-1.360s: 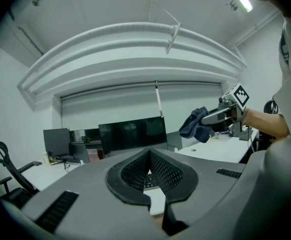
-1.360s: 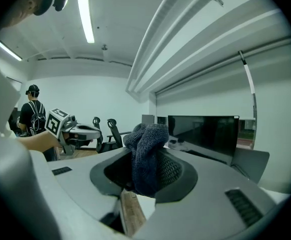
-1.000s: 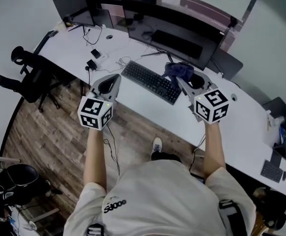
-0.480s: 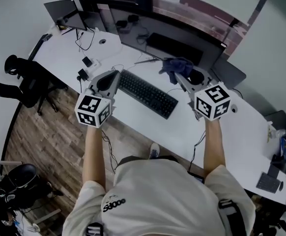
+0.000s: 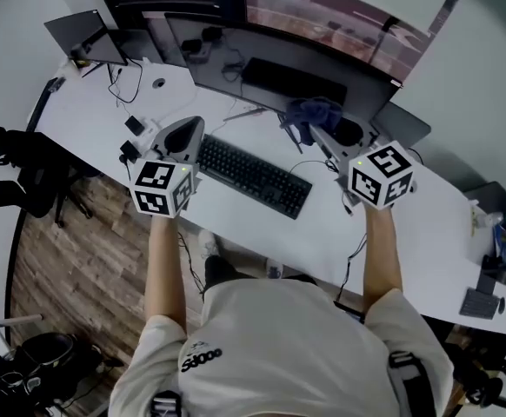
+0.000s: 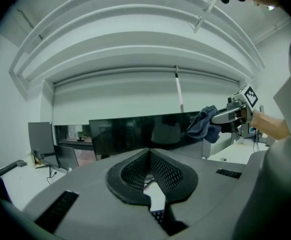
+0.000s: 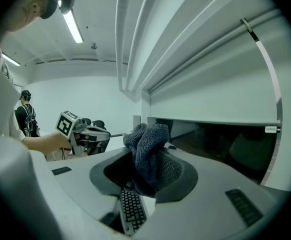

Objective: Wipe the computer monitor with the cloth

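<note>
White curved desk (image 5: 409,224), wood floor (image 5: 70,250) at left. Right gripper (image 5: 318,133) jaws clamped on dark blue cloth (image 5: 312,111), near the monitor (image 5: 279,68); left gripper (image 5: 194,124) jaws together, empty, beside keyboard (image 5: 249,174)

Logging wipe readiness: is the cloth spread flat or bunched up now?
Bunched. The cloth hangs as a crumpled wad pinched between the fingers of the right gripper, with no flat face opened out.
</note>
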`<action>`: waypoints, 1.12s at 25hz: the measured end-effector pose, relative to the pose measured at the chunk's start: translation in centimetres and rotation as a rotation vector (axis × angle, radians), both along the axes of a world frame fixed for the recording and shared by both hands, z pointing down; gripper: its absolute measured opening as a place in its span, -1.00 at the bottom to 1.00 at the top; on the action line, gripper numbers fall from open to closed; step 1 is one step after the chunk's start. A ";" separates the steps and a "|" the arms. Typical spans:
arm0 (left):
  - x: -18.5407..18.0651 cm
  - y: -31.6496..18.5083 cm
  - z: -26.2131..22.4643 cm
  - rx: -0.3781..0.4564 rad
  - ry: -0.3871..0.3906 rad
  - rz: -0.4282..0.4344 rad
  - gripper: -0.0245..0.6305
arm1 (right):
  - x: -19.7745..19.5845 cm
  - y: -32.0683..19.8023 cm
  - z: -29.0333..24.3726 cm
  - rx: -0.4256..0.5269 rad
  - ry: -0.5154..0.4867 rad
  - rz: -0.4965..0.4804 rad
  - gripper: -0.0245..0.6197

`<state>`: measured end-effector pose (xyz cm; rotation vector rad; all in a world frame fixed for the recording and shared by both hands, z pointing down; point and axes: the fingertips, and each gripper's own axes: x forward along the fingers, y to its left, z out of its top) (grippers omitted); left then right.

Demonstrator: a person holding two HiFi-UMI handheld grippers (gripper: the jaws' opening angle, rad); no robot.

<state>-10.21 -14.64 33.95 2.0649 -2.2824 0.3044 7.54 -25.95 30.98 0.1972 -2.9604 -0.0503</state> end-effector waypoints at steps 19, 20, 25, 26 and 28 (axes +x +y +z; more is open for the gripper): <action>-24.4 -3.5 -2.2 0.040 -0.022 0.212 -0.87 | -32.2 -0.9 -10.1 0.096 -0.078 0.024 -0.60; -25.5 -3.6 -2.1 0.037 -0.021 0.219 -0.87 | -33.9 -0.8 -10.5 0.103 -0.075 0.021 -0.60; -30.0 -4.0 -2.1 0.056 0.001 0.225 -0.87 | -40.8 -1.5 -11.9 0.114 -0.072 0.008 -0.60; -30.6 -4.1 -2.0 0.059 0.003 0.226 -0.87 | -41.7 -1.9 -12.1 0.106 -0.072 0.012 -0.60; -31.5 -4.3 -1.9 0.061 0.007 0.231 -0.87 | -43.3 -2.9 -12.3 0.080 -0.074 0.028 -0.60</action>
